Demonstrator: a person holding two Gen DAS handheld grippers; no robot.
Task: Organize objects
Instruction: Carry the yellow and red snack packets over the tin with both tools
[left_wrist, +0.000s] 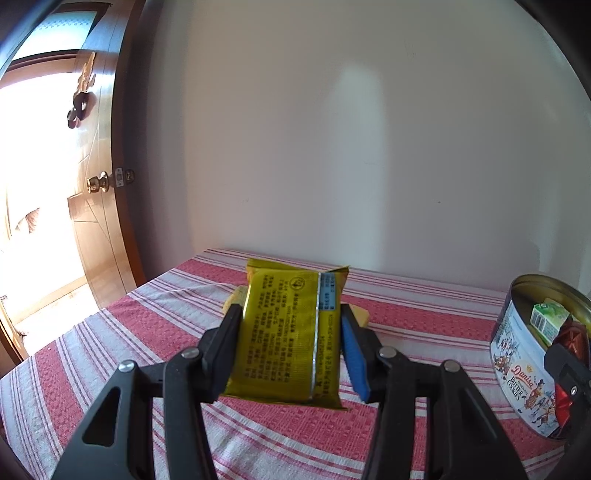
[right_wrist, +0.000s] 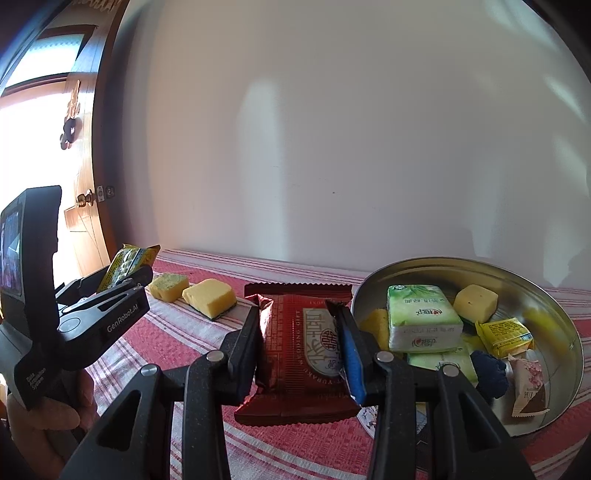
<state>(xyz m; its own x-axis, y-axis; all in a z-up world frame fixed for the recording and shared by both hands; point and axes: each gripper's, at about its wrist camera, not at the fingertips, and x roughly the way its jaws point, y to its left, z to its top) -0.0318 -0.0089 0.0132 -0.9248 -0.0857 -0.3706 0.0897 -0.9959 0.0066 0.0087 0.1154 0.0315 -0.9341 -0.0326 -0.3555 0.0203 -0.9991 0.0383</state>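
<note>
Red-striped cloth covers the desk (right_wrist: 295, 450), white wall behind. Right gripper (right_wrist: 299, 354): fingers clamp the red packet (right_wrist: 295, 350), just left of the cookie tin (right_wrist: 554, 398). Left gripper (left_wrist: 290, 345): fingers clamp the yellow packet (left_wrist: 284, 332), held above the cloth. Judgement: carry each packet over the tin rim, lower it flat, then release; one hand at a time avoids collision. Count: two yellow sponges (right_wrist: 208, 297) on the cloth; two green tissue packs (right_wrist: 421, 321) in the tin.
</note>
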